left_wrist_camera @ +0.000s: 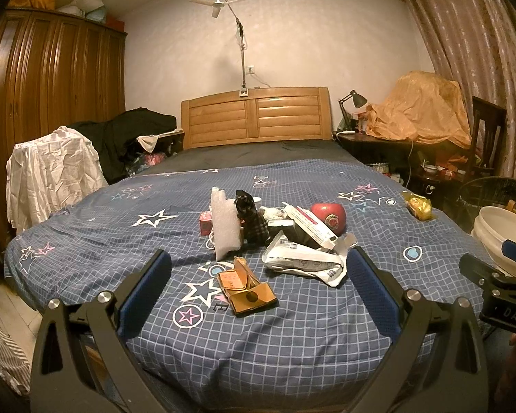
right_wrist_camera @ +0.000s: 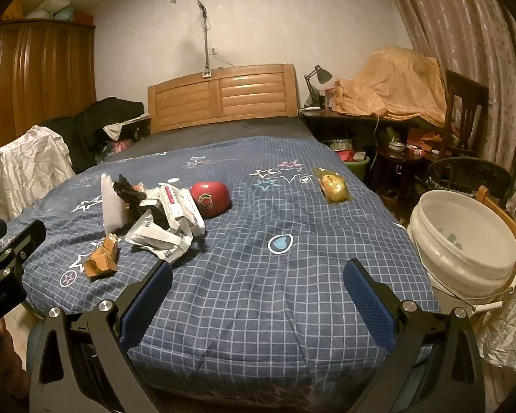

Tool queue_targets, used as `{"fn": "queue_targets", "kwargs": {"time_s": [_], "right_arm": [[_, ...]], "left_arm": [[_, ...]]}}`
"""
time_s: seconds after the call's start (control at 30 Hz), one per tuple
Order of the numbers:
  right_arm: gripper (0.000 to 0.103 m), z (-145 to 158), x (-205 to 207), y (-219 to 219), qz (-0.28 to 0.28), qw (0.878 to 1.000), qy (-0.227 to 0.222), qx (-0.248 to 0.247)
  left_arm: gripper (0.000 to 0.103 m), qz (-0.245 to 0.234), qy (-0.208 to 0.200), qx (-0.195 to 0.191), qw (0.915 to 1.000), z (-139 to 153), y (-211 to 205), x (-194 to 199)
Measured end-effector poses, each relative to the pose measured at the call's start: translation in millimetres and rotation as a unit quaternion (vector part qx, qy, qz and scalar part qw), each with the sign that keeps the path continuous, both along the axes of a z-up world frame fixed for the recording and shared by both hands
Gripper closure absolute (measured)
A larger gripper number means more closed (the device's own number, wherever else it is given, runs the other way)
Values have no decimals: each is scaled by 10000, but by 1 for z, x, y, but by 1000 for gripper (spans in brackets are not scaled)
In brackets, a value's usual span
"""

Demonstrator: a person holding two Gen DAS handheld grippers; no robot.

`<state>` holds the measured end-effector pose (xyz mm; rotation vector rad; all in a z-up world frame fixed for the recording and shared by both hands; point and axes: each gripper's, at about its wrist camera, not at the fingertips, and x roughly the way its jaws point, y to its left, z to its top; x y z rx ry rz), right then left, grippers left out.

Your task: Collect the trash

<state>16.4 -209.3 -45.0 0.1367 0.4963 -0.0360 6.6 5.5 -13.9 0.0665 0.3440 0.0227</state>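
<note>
A pile of trash lies on the blue star-patterned bed [left_wrist_camera: 292, 327]: a torn brown cardboard box [left_wrist_camera: 246, 289], a crumpled white wrapper [left_wrist_camera: 304, 261], a white and red carton [left_wrist_camera: 311, 223], a white foam piece [left_wrist_camera: 225, 227] and a black crumpled item [left_wrist_camera: 253, 218]. My left gripper [left_wrist_camera: 258, 268] is open and empty, just short of the brown box. My right gripper [right_wrist_camera: 258, 278] is open and empty over bare bedding, right of the pile [right_wrist_camera: 165, 230]. A white bucket [right_wrist_camera: 464, 241] stands at the bed's right side.
A red apple-shaped object [right_wrist_camera: 211, 198] and a yellow packet [right_wrist_camera: 333, 184] lie on the bed. A chair with white cloth [left_wrist_camera: 51, 175] stands left. A cluttered desk [right_wrist_camera: 378, 117], dark chairs and a curtain [right_wrist_camera: 481, 34] are right. A wooden headboard [left_wrist_camera: 256, 115] is at the back.
</note>
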Motion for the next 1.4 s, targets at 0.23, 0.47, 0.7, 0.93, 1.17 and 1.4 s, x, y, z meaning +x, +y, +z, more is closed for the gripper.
{"fn": "queue_targets", "kwargs": {"time_s": [0.23, 0.47, 0.7, 0.93, 1.17, 1.4], "right_arm": [[4, 0, 0, 0, -1, 10000, 3, -1], [4, -1, 0, -1, -9, 10000, 4, 10], [4, -3, 4, 0, 31, 10000, 75, 29], [4, -11, 15, 7, 76, 9997, 250, 23], [4, -20, 29, 16, 416, 9984, 383, 96], [4, -32, 48, 30, 857, 9947, 519, 218]], "left_arm": [[5, -3, 5, 2, 10000, 1, 0, 0], [5, -4, 11, 4, 10000, 1, 0, 0], [5, 94, 56, 9, 9999, -2, 7, 2], [5, 312, 298, -34, 9991, -9, 33, 10], [5, 612, 604, -162, 9962, -19, 74, 11], [5, 701, 1108, -454, 9903, -35, 95, 23]]}}
